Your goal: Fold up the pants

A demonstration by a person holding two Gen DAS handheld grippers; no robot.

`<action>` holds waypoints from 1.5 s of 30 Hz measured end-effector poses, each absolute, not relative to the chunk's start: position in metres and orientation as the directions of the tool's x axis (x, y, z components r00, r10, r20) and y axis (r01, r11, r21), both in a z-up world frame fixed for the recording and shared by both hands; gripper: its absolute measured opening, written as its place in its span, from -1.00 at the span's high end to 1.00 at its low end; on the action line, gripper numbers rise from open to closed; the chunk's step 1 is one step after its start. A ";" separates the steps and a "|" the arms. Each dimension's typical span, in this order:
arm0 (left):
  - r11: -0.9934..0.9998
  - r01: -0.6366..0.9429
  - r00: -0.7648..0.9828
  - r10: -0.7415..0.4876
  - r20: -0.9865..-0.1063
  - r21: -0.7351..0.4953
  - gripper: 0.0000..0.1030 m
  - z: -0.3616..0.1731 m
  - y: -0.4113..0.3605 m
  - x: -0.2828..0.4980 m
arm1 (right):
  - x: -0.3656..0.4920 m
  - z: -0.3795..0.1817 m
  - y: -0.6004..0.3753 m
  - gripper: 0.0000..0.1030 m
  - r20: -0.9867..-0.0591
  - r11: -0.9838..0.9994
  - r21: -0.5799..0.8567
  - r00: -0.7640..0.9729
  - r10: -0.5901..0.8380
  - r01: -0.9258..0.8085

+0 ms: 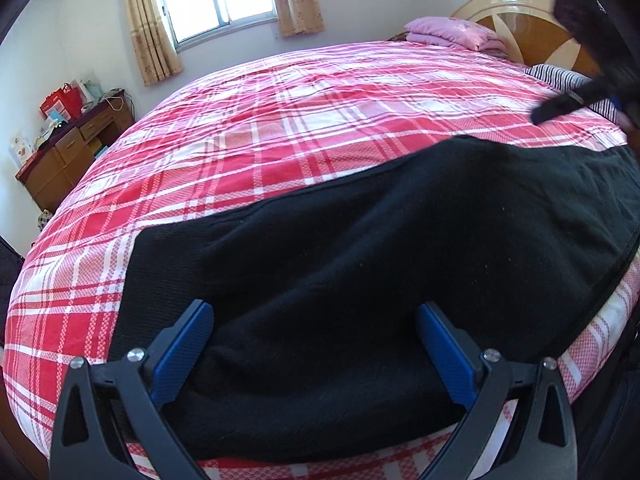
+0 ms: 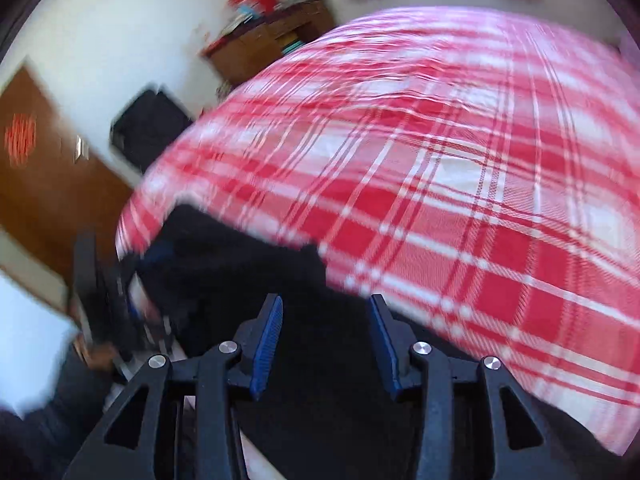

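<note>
The pants (image 1: pixel 360 264) are black, of a soft knit-looking cloth, lying folded along the near edge of the bed (image 1: pixel 280 120). In the left wrist view they run as a broad band from 7 o'clock up to 3 o'clock, with a straight far edge, a squared end at the left, and soft ridges across the middle.
</note>
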State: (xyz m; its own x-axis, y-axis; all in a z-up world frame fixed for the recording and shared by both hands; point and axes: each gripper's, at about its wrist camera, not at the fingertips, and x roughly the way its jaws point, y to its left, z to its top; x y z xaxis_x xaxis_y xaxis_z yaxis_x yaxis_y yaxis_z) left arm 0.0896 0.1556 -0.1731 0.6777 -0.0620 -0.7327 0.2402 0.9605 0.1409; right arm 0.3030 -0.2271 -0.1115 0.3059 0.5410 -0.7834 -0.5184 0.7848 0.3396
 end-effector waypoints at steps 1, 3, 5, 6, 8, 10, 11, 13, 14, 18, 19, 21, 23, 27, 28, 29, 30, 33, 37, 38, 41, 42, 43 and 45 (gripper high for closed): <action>0.960 0.240 0.677 -0.061 -0.733 0.143 -1.00 -0.173 0.156 0.090 | 0.294 -0.113 -0.225 0.11 -0.792 0.778 0.317 0.300 0.532 -0.543; 0.959 0.245 0.674 -0.060 -0.736 0.146 -1.00 -0.174 0.155 0.090 | 0.271 -0.122 -0.213 0.11 -0.822 0.757 0.262 0.274 0.500 -0.599; 0.957 0.250 0.668 -0.062 -0.742 0.145 -1.00 -0.173 0.156 0.091 | 0.255 -0.137 -0.205 0.11 -0.842 0.722 0.274 0.205 0.499 -0.635; 0.956 0.254 0.666 -0.063 -0.743 0.147 -1.00 -0.173 0.156 0.090 | 0.248 -0.146 -0.201 0.11 -0.848 0.703 0.281 0.174 0.501 -0.653; 0.953 0.263 0.662 -0.064 -0.747 0.152 -1.00 -0.173 0.157 0.089 | 0.235 -0.160 -0.190 0.11 -0.864 0.683 0.267 0.146 0.482 -0.680; 0.952 0.265 0.661 -0.065 -0.747 0.151 -1.00 -0.172 0.158 0.088 | 0.222 -0.161 -0.186 0.11 -0.865 0.671 0.223 0.174 0.471 -0.707; 0.952 0.265 0.662 -0.066 -0.747 0.151 -1.00 -0.172 0.158 0.087 | 0.220 -0.160 -0.186 0.11 -0.864 0.664 0.226 0.168 0.474 -0.712; 0.953 0.263 0.662 -0.064 -0.746 0.151 -1.00 -0.172 0.159 0.088 | 0.218 -0.156 -0.186 0.11 -0.858 0.653 0.238 0.159 0.488 -0.719; 0.953 0.262 0.663 -0.063 -0.746 0.152 -1.00 -0.173 0.159 0.087 | 0.213 -0.154 -0.185 0.11 -0.857 0.646 0.222 0.169 0.486 -0.730; 0.954 0.260 0.664 -0.064 -0.745 0.150 -1.00 -0.172 0.158 0.087 | 0.200 -0.151 -0.173 0.17 -0.870 0.634 0.123 0.225 0.439 -0.763; 0.954 0.260 0.664 -0.063 -0.745 0.151 -1.00 -0.172 0.158 0.087 | 0.197 -0.154 -0.169 0.28 -0.873 0.625 0.115 0.222 0.434 -0.772; 0.954 0.260 0.664 -0.065 -0.745 0.149 -1.00 -0.172 0.159 0.087 | 0.197 -0.158 -0.162 0.43 -0.879 0.621 0.093 0.230 0.419 -0.778; 0.954 0.260 0.664 -0.064 -0.745 0.150 -1.00 -0.172 0.158 0.087 | 0.195 -0.163 -0.156 0.67 -0.879 0.629 0.032 0.277 0.388 -0.777; 0.952 0.268 0.657 -0.069 -0.751 0.147 -1.00 -0.171 0.159 0.087 | 0.191 -0.155 -0.159 0.93 -0.866 0.628 0.049 0.280 0.414 -0.777; 0.951 0.271 0.654 -0.071 -0.753 0.146 -1.00 -0.170 0.159 0.087 | 0.187 -0.152 -0.159 0.93 -0.864 0.619 0.039 0.285 0.416 -0.784; 0.951 0.274 0.651 -0.072 -0.756 0.146 -1.00 -0.169 0.160 0.087 | 0.180 -0.148 -0.158 0.94 -0.862 0.602 0.030 0.284 0.419 -0.798; 0.950 0.276 0.647 -0.069 -0.759 0.148 -1.00 -0.169 0.161 0.087 | 0.175 -0.147 -0.157 0.94 -0.862 0.590 0.017 0.287 0.418 -0.807; 0.945 0.287 0.636 -0.063 -0.769 0.160 -1.00 -0.168 0.161 0.085 | 0.174 -0.153 -0.153 0.94 -0.875 0.588 0.000 0.284 0.391 -0.809; 0.943 0.288 0.636 -0.059 -0.769 0.166 -1.00 -0.169 0.161 0.083 | 0.187 -0.169 -0.151 0.91 -0.886 0.600 0.038 0.251 0.390 -0.799; 0.941 0.290 0.637 -0.056 -0.769 0.172 -1.00 -0.169 0.161 0.083 | 0.190 -0.167 -0.153 0.85 -0.882 0.608 0.060 0.242 0.403 -0.792; 0.944 0.287 0.634 -0.060 -0.771 0.162 -1.00 -0.166 0.162 0.084 | 0.193 -0.157 -0.164 0.14 -0.869 0.647 0.032 0.299 0.395 -0.762; 0.945 0.284 0.634 -0.059 -0.771 0.161 -1.00 -0.165 0.162 0.083 | 0.194 -0.152 -0.172 -0.07 -0.859 0.664 0.044 0.311 0.407 -0.746; 0.946 0.283 0.634 -0.060 -0.771 0.159 -1.00 -0.163 0.161 0.082 | 0.193 -0.148 -0.179 -0.07 -0.850 0.674 0.063 0.314 0.423 -0.736; 0.947 0.284 0.638 -0.070 -0.767 0.150 -1.00 -0.159 0.160 0.081 | 0.196 -0.140 -0.200 -0.07 -0.831 0.710 0.107 0.329 0.448 -0.696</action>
